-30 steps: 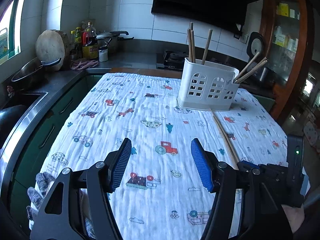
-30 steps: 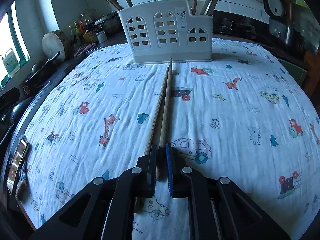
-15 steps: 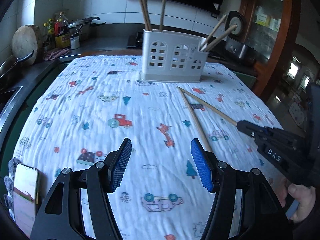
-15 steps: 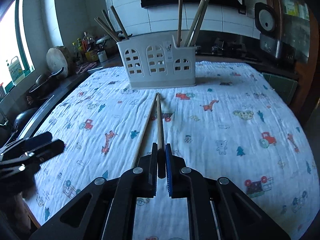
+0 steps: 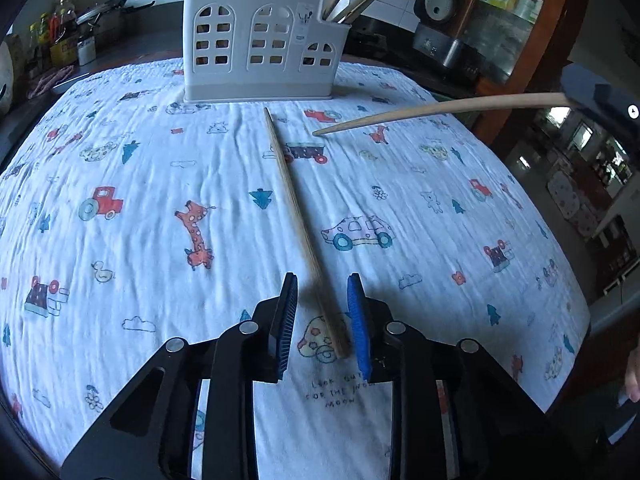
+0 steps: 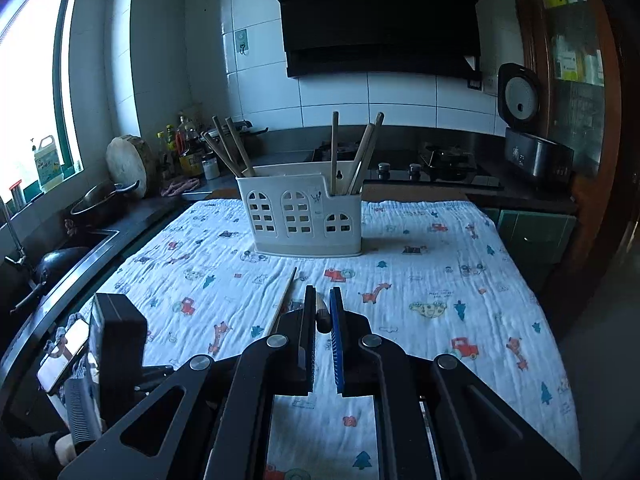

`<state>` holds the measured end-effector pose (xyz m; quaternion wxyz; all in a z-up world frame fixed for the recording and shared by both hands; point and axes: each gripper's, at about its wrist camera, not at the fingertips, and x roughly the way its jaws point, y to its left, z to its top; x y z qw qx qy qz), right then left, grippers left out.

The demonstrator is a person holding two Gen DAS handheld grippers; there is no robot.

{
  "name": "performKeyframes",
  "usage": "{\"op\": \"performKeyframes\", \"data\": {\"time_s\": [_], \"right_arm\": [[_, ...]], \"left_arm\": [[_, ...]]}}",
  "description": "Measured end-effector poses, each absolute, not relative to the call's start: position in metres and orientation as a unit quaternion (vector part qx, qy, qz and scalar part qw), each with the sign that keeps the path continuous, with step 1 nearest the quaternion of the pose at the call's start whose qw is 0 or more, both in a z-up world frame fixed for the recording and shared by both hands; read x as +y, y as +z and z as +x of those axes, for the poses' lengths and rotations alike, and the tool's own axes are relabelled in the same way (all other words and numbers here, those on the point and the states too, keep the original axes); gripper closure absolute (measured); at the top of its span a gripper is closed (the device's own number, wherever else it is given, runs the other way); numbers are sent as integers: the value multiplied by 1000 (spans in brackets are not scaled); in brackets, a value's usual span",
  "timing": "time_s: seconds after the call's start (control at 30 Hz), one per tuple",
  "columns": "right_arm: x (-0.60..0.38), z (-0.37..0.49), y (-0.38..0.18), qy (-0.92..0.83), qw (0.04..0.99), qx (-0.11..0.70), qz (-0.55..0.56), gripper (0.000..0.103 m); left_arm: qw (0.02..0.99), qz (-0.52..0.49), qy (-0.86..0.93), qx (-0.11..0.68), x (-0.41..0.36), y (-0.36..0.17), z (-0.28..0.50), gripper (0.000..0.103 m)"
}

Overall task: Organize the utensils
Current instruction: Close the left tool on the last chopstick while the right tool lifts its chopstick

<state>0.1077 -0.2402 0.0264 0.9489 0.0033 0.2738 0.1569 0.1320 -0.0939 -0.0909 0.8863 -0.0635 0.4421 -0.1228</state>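
Two chopsticks are in play: my right gripper [image 6: 322, 312] is clamped on the lifted chopstick [image 5: 440, 111] bound for the white holder [image 5: 260, 46], while my left gripper [image 5: 322, 312], jaws just closing but not yet touching, must pinch the chopstick on the cloth [image 5: 298, 216].

The right gripper [image 6: 322, 300] is clamped on a chopstick [image 6: 321, 312] end-on, with the white utensil caddy [image 6: 300, 220] at twelve o'clock and a second chopstick [image 6: 285, 300] at eleven.
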Motion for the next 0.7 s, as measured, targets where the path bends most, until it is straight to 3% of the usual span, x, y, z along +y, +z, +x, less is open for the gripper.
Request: {"op": "performKeyframes", "data": {"time_s": [0.27, 0.43, 0.7], "right_arm": [[-240, 108, 31, 160, 950, 266, 2, 96], [-239, 112, 35, 159, 951, 267, -3, 96], [-235, 132, 64, 173, 947, 270, -33, 96]], "left_arm": [[891, -34, -88, 445, -104, -93, 140, 94], [892, -38, -90, 441, -98, -84, 137, 97], [919, -53, -110, 375, -57, -14, 131, 98]]}}
